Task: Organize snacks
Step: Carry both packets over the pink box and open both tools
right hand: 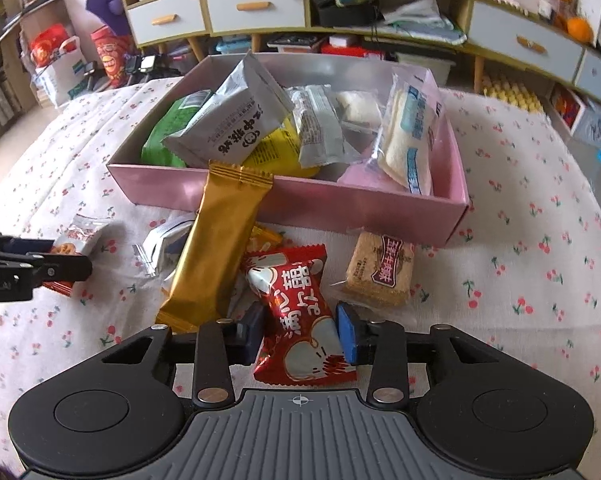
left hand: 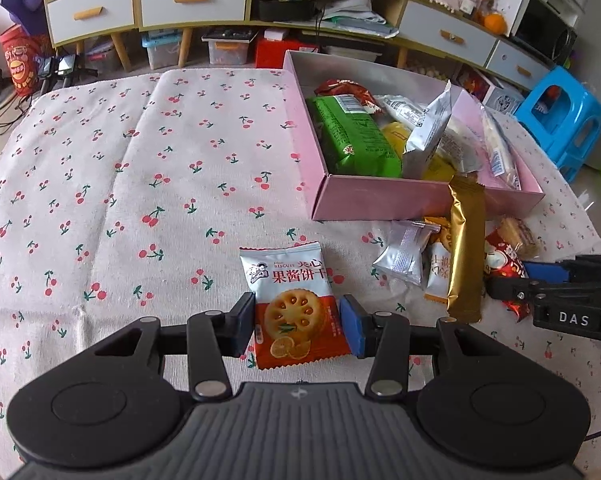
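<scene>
Snack packets (right hand: 300,304) before box (right hand: 292,204); more inside.

Your right hand-held gripper (right hand: 300,332) pinches a red foil candy packet (right hand: 300,320); at 12 o'clock beyond it sits the pink cardboard box (right hand: 292,200), a gold wrapper (right hand: 216,248) leaning against it.

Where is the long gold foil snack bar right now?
The long gold foil snack bar lies on the cherry-print tablecloth, its top propped against the pink box's front wall, left of the red candy packet in the right wrist view.
</scene>
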